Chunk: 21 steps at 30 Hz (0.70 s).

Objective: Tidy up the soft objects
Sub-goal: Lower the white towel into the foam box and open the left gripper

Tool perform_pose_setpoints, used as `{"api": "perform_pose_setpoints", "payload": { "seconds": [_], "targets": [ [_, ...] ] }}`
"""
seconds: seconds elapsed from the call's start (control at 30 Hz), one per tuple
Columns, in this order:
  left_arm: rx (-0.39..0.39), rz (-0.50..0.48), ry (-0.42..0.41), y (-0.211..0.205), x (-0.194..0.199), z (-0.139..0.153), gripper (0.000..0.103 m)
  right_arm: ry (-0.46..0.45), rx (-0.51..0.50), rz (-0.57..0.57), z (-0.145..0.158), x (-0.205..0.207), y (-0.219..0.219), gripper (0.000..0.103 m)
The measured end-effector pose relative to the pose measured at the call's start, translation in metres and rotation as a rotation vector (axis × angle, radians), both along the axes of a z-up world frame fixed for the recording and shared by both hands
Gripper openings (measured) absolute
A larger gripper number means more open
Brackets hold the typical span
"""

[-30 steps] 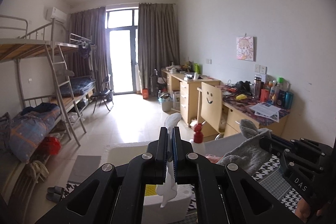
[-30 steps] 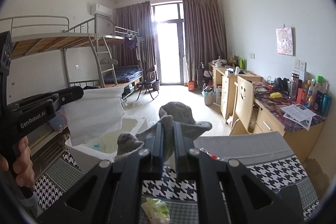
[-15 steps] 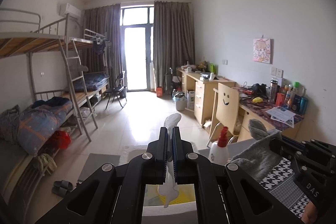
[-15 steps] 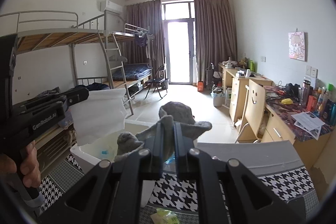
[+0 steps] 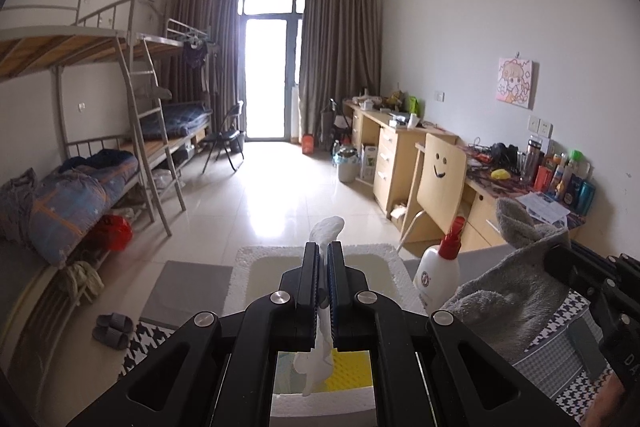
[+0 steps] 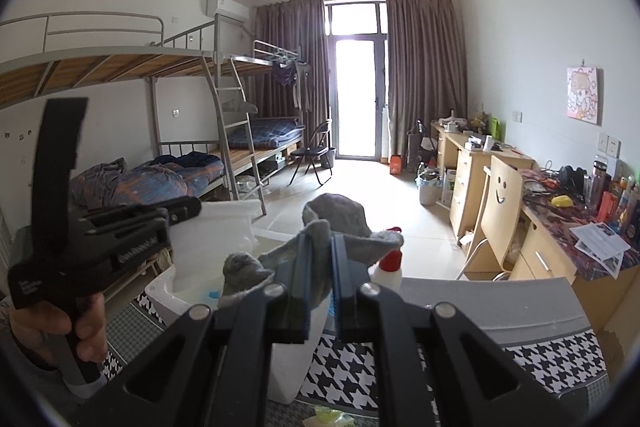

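Two grippers are seen, each clamped on a soft item. At the left, a white cloth (image 5: 325, 341) is pinched between the closed jaws of the left gripper (image 5: 324, 281), and a white foam box (image 5: 256, 259) lies just below and ahead of them. At the right, a grey sock (image 6: 340, 227) is gripped by the right gripper (image 6: 320, 279), bunched above its jaws.

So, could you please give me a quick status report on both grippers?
Left gripper shut on white cloth, over white foam box. Right gripper shut on grey towel. Red-capped white bottle beside box.
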<state>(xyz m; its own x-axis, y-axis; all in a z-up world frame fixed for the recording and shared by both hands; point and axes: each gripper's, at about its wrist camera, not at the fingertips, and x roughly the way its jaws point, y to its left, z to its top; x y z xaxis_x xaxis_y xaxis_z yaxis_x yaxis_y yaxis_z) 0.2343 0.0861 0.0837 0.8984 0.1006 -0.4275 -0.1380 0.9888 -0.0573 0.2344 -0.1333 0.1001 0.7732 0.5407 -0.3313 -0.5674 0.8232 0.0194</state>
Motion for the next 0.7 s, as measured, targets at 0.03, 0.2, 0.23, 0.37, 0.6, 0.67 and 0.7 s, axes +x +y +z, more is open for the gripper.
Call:
{"api": "perform_pose_setpoints", "payload": {
  "seconds": [0.03, 0.2, 0.23, 0.37, 0.6, 0.67, 0.7],
  "targets": [
    [0.0, -0.001, 0.005, 0.0, 0.002, -0.001, 0.005, 0.0, -0.001, 0.001, 0.0, 0.0, 0.001, 0.011],
    [-0.011, 0.015, 0.044, 0.005, 0.009, -0.012, 0.005, 0.003, -0.007, 0.007, -0.001, 0.002, 0.001, 0.011],
    [-0.02, 0.019, 0.054, 0.006, 0.011, -0.015, 0.005, 0.004, -0.007, 0.008, -0.001, 0.002, 0.002, 0.011],
    [-0.037, 0.029, 0.09, 0.012, 0.018, -0.023, 0.005, 0.014, -0.008, 0.015, -0.002, 0.005, 0.002, 0.011],
    [-0.036, 0.042, 0.148, 0.018, 0.023, -0.034, 0.055, 0.017, -0.012, 0.02, -0.002, 0.006, 0.003, 0.011],
    [-0.03, 0.054, 0.127, 0.02, 0.019, -0.031, 0.071, 0.017, -0.012, 0.02, -0.003, 0.006, 0.003, 0.011],
    [-0.023, 0.056, 0.115, 0.02, 0.017, -0.029, 0.075, 0.018, -0.01, 0.019, -0.003, 0.006, 0.003, 0.011]
  ]
}}
